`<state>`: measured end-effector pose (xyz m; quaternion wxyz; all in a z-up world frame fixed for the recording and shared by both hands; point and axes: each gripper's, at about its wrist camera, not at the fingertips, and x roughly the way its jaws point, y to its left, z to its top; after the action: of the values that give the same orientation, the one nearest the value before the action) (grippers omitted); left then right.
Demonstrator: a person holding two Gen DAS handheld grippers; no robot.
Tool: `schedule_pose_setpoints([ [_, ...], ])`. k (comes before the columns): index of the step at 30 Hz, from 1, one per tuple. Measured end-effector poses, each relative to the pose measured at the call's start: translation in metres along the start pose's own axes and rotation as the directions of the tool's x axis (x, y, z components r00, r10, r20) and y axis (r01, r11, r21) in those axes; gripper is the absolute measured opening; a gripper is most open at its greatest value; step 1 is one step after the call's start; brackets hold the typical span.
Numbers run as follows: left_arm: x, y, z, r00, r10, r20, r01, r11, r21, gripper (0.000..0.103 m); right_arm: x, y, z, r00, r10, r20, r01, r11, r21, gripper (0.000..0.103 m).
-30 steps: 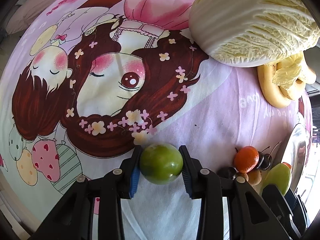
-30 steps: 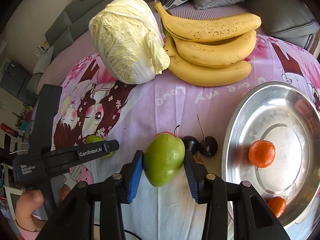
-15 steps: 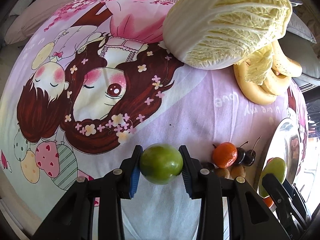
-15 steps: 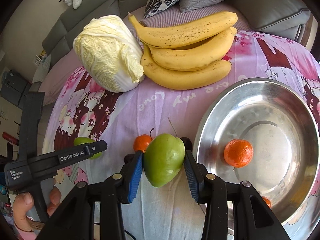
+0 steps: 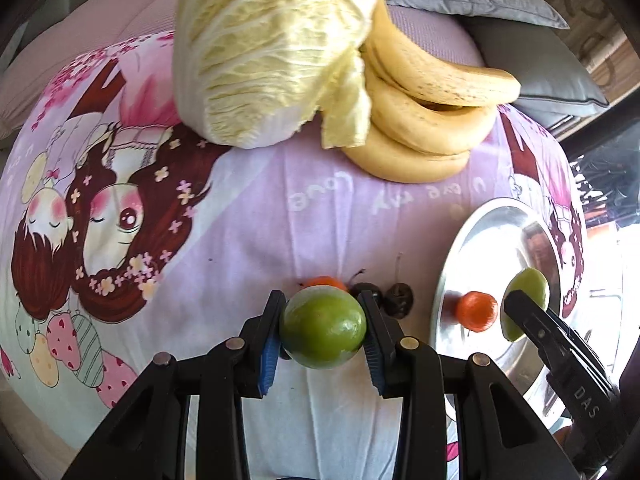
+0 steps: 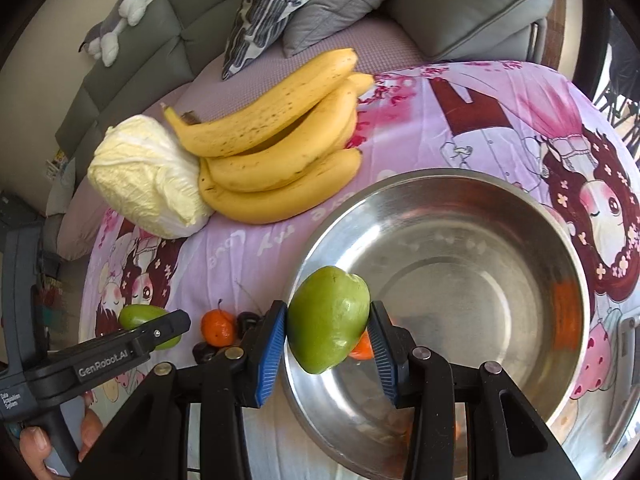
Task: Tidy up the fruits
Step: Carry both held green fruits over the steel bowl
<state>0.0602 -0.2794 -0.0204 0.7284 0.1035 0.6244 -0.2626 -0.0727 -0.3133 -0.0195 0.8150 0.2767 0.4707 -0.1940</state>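
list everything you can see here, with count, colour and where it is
napa cabbage: 1, pale yellow-white, far side of cloth, touching bananas
bananas: 1 bunch, yellow, beside cabbage
steel bowl: 1, silver, on cloth
tangerines: 1 orange on cloth, at least 1 in bowl
cherries: several, dark, by the cloth tangerine
cartoon cloth: 1, pink-purple, under everything
cushions: several, grey, on sofa
round green fruit: 1, in left gripper
pointed green fruit: 1, in right gripper, over bowl rim
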Motion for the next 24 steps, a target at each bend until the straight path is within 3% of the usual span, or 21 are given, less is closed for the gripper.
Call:
schedule_pose_setpoints([
  [10,0.007,-0.046,0.007,1.000,-0.009,-0.018,0.011,0.993,0.119,0.038,-0.004,-0.058,0.011,0.997,-0.071,0.002,0.070,0.990,0.124,0.044],
  [24,0.026,-0.114,0.019,1.000,-0.007,-0.003,0.008,0.969,0.248,0.038,0.000,-0.087,0.016,0.996,-0.086,-0.015,0.088,0.978,0.191,0.044],
])
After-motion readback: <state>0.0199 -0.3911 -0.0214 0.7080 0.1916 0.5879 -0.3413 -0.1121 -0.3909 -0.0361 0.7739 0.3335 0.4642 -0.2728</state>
